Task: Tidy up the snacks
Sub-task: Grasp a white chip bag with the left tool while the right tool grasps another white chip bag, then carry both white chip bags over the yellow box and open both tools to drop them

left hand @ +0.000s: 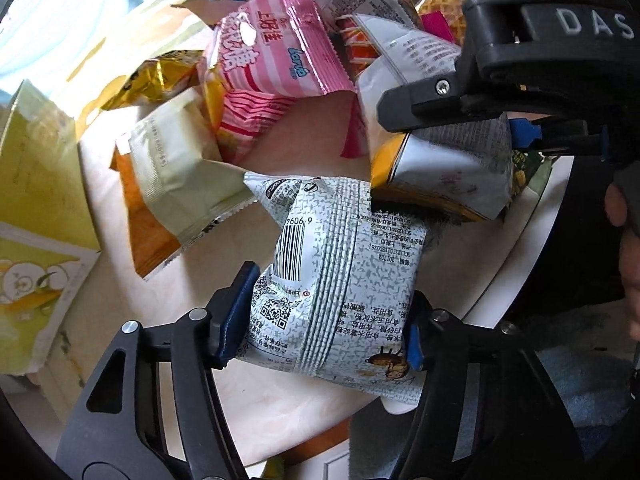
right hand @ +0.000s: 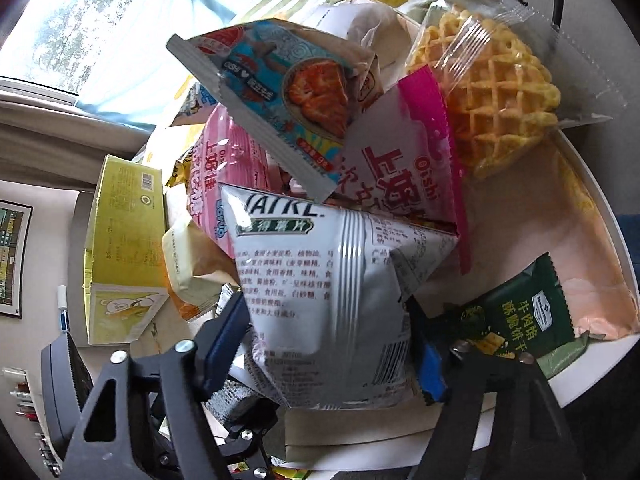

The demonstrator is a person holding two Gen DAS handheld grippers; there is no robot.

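My left gripper (left hand: 324, 324) is shut on a white, grey-speckled snack packet (left hand: 340, 280) with a barcode, held just above the table. My right gripper (right hand: 328, 344) is shut on a silver-white chip bag (right hand: 320, 300); the same bag (left hand: 448, 168) shows in the left wrist view under the right gripper's black body (left hand: 500, 76). A pile of snacks lies behind: a pink striped bag (left hand: 272, 60), a pink Oishi bag (right hand: 400, 176), a blue-and-white packet (right hand: 280, 100), a wrapped waffle (right hand: 492, 100), and a dark green cracker packet (right hand: 520, 316).
A yellow-green box (right hand: 124, 232) stands at the left, also in the left wrist view (left hand: 36, 184). A pale cream packet (left hand: 180, 168) lies over an orange one (left hand: 148, 232). A gold bag (left hand: 156, 76) lies behind. The round white table's rim (right hand: 608, 240) curves on the right.
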